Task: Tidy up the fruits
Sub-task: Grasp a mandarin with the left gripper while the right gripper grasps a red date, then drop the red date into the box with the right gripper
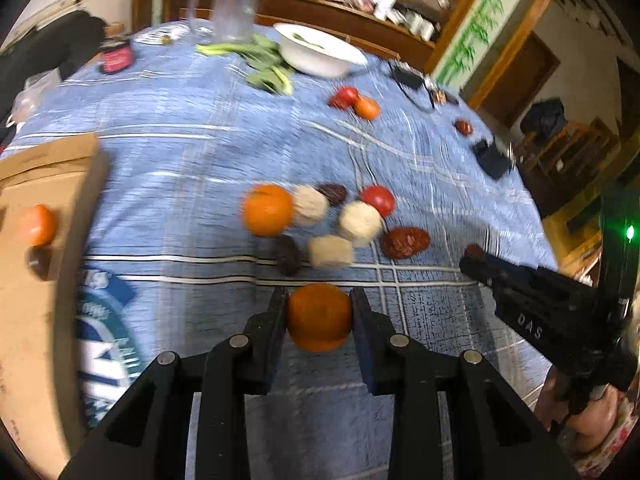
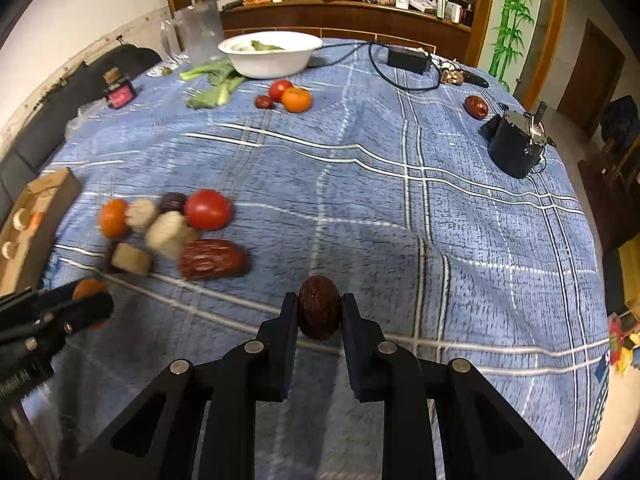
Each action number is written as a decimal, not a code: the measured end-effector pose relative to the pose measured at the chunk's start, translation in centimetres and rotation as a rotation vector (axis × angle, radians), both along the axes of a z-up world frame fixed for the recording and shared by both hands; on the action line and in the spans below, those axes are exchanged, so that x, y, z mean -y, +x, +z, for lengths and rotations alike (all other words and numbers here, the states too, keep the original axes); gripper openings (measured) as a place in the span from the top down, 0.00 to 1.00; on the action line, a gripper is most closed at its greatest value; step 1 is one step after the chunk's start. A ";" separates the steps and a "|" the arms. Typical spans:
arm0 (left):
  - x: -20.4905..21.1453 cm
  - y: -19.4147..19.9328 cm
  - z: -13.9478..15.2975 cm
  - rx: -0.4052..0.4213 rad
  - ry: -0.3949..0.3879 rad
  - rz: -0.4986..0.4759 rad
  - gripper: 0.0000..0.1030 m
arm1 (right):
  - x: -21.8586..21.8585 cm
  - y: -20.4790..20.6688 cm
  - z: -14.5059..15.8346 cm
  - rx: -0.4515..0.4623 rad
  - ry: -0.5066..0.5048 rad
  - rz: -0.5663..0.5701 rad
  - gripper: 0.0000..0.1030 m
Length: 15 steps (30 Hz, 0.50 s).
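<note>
While an orange (image 1: 319,317) sits pinched between its 2 fingers, the left gripper (image 1: 319,312) is closed to the fruit's width. Likewise the right gripper (image 2: 319,314) clamps a dark red date (image 2: 319,313); a fruit pile (image 2: 172,230) lies ahead-left.

Blue plaid tablecloth (image 2: 400,208): white bowl (image 2: 270,56) near far edge, fruit cluster (image 2: 172,232) toward left edge, cardboard box (image 1: 36,240) at left edge.
</note>
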<state>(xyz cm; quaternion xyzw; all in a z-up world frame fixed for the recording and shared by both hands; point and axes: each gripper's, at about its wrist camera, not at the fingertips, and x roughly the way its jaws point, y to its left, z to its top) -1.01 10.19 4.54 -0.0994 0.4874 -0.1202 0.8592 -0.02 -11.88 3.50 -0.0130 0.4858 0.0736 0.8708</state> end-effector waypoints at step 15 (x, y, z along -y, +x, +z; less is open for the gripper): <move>-21.8 -3.4 2.8 -0.011 0.030 0.357 0.71 | -19.1 -2.2 6.1 0.006 0.179 0.327 0.78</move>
